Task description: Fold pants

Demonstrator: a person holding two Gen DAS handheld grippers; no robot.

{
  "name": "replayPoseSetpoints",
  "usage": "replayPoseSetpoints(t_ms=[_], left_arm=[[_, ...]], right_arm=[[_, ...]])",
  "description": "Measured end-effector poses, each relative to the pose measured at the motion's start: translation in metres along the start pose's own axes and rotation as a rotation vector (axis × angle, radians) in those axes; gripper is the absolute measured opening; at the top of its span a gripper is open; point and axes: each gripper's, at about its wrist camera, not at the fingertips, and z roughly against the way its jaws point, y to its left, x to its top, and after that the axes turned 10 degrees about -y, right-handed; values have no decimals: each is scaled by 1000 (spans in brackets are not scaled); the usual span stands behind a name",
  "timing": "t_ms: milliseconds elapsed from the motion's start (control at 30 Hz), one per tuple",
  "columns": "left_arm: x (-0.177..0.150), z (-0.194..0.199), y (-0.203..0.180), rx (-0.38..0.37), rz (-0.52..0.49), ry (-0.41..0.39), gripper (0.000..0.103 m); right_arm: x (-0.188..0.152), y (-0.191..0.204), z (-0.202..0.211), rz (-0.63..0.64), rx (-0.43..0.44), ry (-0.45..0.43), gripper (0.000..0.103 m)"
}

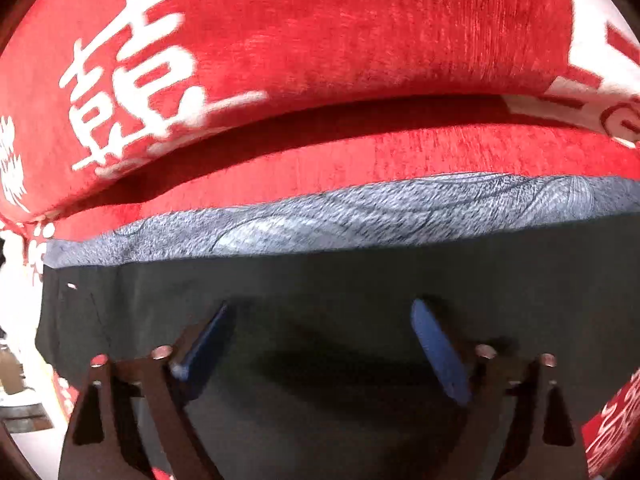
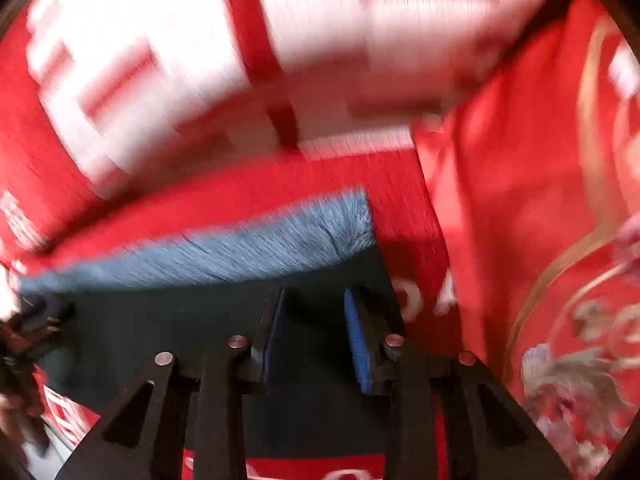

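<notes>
Blue-padded fingers of my left gripper [image 1: 320, 344] sit nearest the lens, spread wide, nothing between them, hovering over the dark, near-black pants [image 1: 340, 280]. Pants lie flat on a red plush blanket with white printed characters [image 1: 360, 40]; a strip of grey-blue heathered fabric [image 1: 360, 212] runs along the far edge of the dark cloth, probably a waistband or turned-out lining, can't tell which. Left jaws spread and low like that read to me as lined up over the cloth for a pinch or just let go, not carrying anything. Right wrist view is heavily motion-blurred. My right gripper [image 2: 314, 332] shows jaws at a narrower gap, blue pads facing each other over the same dark pants [image 2: 160, 320], close to the garment's right edge where the grey-blue strip [image 2: 220, 248] ends at a corner. Whether a thin layer of cloth is caught between the right pads, can't tell from the blur; the gap looks empty. Right of that lies the red blanket [image 2: 400, 200] again, then a red embroidered fabric with gold and floral stitching [image 2: 560, 280]. Both grippers being along the same far-edge band suggests I'm working the two ends of one edge so it moves evenly. Fold stage: my guess is mid-fold, garment already looks compact, but not confirmable.
</notes>
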Motion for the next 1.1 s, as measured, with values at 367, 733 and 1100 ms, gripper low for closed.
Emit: replayPoseSetpoints(t_ms=[367,733,1100], left_arm=[[-45,20,53,-25,56,77,99],[-69,29,161,-71,122,27,99],[-88,-19,354,190,76,-32,99]], right_arm=[[-42,-3,33,-44,19,-23,44],[-106,129,57,-68,193,71,45],[-198,343,-6,-200,552,208,47]])
